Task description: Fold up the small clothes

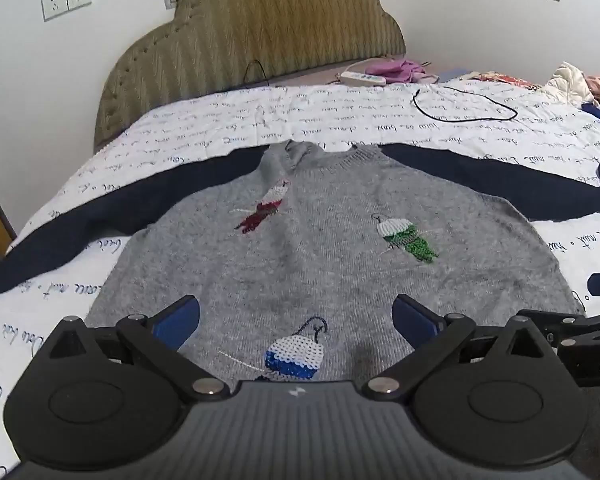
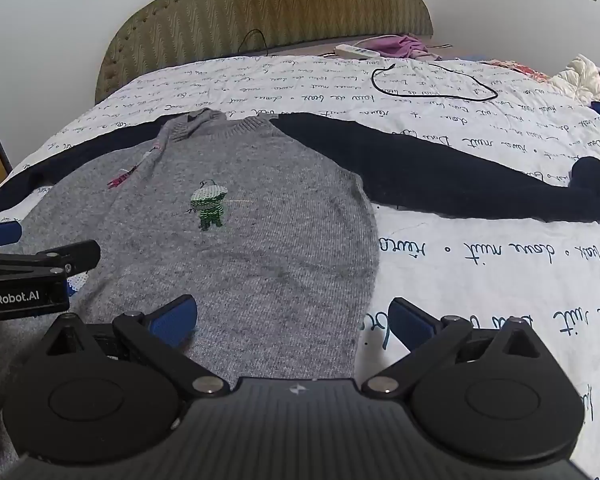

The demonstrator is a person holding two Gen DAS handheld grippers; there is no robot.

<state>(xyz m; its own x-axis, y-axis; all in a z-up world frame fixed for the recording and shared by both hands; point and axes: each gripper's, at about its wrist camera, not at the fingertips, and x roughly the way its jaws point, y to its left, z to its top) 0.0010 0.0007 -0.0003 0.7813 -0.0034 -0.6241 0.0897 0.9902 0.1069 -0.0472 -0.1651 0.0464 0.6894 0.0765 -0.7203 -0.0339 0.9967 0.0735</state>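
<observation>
Grey knitted wool fills the space ahead of both tools: a small sweater [image 1: 320, 248] with navy sleeves is spread flat on a bed [image 1: 220, 128], neck away, hem nearest. The left gripper [image 1: 296, 316] is held over the hem's middle, fingers spread wide with nothing between them but the cloth below. The right gripper [image 2: 292, 316] is likewise wide apart and empty, straddling the sweater's right side edge, one finger over knit, the other over the printed quilt [image 2: 500, 280]. The right sleeve [image 2: 460, 176] runs far out sideways, ahead and to the right of those fingers, so the right hand is judged nearer. Whether either fingertip touches cloth cannot be told.
</observation>
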